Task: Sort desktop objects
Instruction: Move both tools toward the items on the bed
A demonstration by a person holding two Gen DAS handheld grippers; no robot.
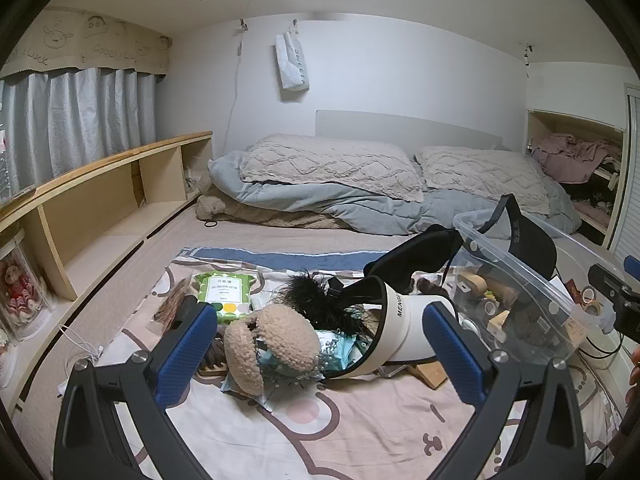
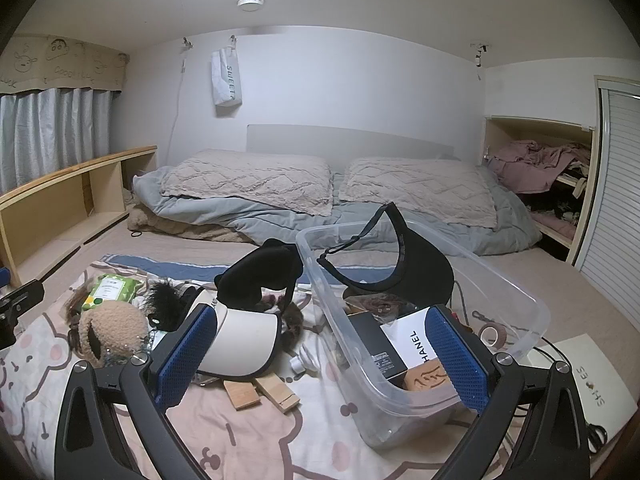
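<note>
While both claws hang wide open and empty, the left gripper [image 1: 320,354] faces the fuzzy headband [image 1: 268,346], the right gripper [image 2: 322,354] the clear bin [image 2: 516,300].

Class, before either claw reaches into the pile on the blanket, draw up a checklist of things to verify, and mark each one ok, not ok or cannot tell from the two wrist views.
1. Left claw open with nothing between its pads: ok.
2. Right claw open and holding nothing: ok.
3. Clear plastic bin has room left: ok, though a black visor leans on its rim.
4. White visor free to lift: not ok, it overlaps other items.
5. Fuzzy tan item lies on top of the pile: ok.
6. Wooden pieces fully exposed: not ok, partly under the white visor.
</note>
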